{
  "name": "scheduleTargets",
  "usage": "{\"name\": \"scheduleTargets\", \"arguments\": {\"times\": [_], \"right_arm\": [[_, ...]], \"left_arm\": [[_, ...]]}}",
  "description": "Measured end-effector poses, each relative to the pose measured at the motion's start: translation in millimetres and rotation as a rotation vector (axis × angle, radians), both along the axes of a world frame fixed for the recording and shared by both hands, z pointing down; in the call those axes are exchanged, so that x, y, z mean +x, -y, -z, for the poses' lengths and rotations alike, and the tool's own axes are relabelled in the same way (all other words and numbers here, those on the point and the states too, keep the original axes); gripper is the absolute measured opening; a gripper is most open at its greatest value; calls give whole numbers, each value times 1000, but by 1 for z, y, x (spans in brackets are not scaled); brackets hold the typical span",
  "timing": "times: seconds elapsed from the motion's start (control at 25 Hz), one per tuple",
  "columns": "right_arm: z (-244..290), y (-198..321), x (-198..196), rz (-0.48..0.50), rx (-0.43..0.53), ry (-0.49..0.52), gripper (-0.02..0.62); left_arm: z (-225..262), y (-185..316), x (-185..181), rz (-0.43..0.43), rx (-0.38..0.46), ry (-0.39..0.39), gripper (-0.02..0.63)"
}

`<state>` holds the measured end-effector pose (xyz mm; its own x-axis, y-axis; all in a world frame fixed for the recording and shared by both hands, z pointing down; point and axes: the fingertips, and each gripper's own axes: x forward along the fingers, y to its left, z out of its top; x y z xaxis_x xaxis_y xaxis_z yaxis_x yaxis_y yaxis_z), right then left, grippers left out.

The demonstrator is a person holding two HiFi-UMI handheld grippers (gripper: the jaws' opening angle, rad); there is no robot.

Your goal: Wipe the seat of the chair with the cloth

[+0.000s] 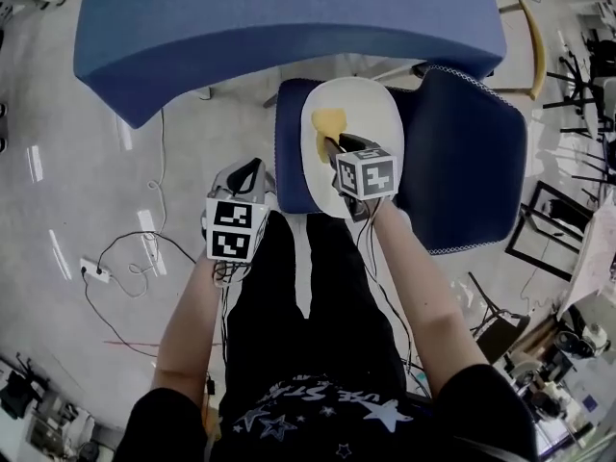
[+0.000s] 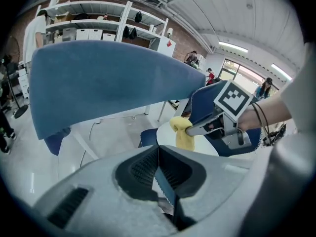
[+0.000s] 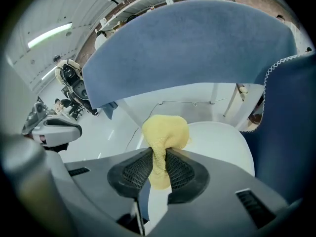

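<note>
Closest in, at the bottom of the head view, is the person's star-printed shirt, both forearms reaching out toward 12 o'clock. The right gripper [image 1: 333,145] is over the chair, its jaws pinched tight on the cloth [image 1: 329,123]. In the right gripper view the yellow cloth [image 3: 165,130] is squeezed to a narrow waist between the pads and bulges out in front of them. It hangs at about 10 o'clock on the white seat [image 1: 373,104], and from the left gripper view its lower end seems to touch the surface, though I can't be sure. The relation that counts is this: most of the bare seat lies from 12 round to 4 o'clock of the cloth, toward the blue backrest [image 1: 472,162], so the wiping stroke looks set to go across that way. The seat's long axis runs 12 to 6, in line with the right forearm. The left gripper [image 1: 247,171] is off the seat at about 8 o'clock, jaws together on nothing, so the right one is plainly nearer. A big blue slab [image 1: 289,17] stands beyond at 12 o'clock.
</note>
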<state>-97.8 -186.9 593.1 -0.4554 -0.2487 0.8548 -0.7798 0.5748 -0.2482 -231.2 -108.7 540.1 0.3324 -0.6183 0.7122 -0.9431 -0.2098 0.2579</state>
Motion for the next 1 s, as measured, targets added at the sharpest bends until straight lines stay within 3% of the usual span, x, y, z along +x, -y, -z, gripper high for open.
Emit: {"name": "scheduleTargets", "arguments": {"times": [0.56, 0.8, 1.0], "right_arm": [[-99, 48, -35, 141, -84, 39, 81], [-116, 71, -19, 182, -67, 25, 81], [-118, 93, 7, 111, -71, 50, 81]], "left_arm": [[-59, 35, 27, 26, -75, 35, 21], [-77, 46, 51, 30, -107, 35, 21], [-80, 54, 72, -1, -112, 34, 21]]}}
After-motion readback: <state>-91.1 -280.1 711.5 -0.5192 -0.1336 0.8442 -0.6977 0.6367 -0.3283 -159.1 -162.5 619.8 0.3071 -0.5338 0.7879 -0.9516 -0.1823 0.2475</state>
